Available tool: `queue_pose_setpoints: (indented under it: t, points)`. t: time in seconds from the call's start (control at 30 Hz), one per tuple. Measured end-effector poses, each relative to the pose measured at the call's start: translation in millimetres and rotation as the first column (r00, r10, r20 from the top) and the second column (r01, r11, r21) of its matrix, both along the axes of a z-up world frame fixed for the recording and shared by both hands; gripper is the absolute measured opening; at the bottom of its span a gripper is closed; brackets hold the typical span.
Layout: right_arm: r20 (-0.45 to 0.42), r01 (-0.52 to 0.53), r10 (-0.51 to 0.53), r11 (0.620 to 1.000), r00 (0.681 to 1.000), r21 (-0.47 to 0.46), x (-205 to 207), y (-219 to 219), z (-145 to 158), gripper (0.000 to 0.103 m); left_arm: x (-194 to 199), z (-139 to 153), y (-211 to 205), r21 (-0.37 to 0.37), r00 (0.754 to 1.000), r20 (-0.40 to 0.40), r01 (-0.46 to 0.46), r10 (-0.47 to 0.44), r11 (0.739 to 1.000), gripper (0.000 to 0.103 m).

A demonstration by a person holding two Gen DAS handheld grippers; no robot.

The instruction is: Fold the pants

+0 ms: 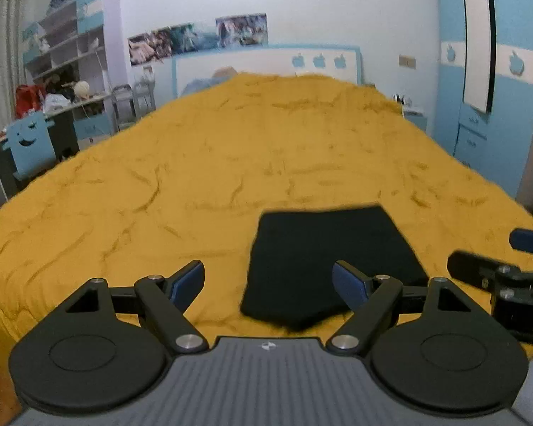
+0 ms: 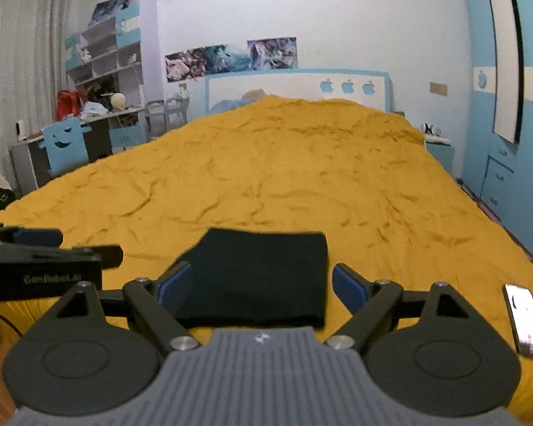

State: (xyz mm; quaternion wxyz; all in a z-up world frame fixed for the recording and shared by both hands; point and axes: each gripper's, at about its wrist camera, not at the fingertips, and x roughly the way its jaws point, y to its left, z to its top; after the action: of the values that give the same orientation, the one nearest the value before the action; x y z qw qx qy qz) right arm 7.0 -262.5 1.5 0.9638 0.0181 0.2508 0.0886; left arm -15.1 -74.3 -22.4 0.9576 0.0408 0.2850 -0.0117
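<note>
Both grippers hang over the near end of the bed with their jaws spread wide and nothing between them. The left gripper (image 1: 268, 282) sits above bare yellow bedspread (image 1: 231, 149), its right finger crossing the near left part of the folded pants (image 1: 330, 259) in its view without pressing on them. The right gripper (image 2: 261, 285) points straight over the same black bundle (image 2: 256, 277), blue pads apart on either side of it as its camera sees it, clear of the cloth.

The pants lie as a compact dark rectangle, flat on the bedspread close to the near edge, between the two tools. Each gripper shows at the edge of the other's view, near its neighbour.

A phone (image 2: 524, 319) with a lit screen lies on the bedspread to the right of the right gripper, well apart from the pants. Beyond, the crumpled spread runs up to a white and blue headboard (image 2: 298, 87). A blue wardrobe (image 2: 497, 163) stands on the right, a cluttered desk (image 2: 99, 117) with a blue chair (image 2: 65, 147) on the left.
</note>
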Motion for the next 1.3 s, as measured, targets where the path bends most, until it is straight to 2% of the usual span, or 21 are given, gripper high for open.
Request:
queue_pose_setpoints:
  t: [0.17, 0.43, 1.3]
  points:
    - [-0.056, 0.008, -0.008, 1.0, 0.998, 0.002, -6.0, -0.1, -17.8, 0.082, -3.9, -14.2, 0.6, 0.004, 0.997, -0.075, -0.005, 0.005, 1.0, 0.096]
    - [-0.1, -0.017, 0.013, 0.999, 0.995, -0.031, -9.5, 4.9, -36.8, 0.082, -10.3, -21.6, -0.1, 0.002, 0.995, -0.095, -0.022, 0.022, 1.0, 0.096]
    - [-0.098, -0.02, 0.017, 0.999, 0.995, -0.034, -10.0, 2.5, -35.7, 0.082, -14.2, -23.4, -3.4, 0.009, 0.994, -0.097, -0.04, 0.041, 0.999, 0.096]
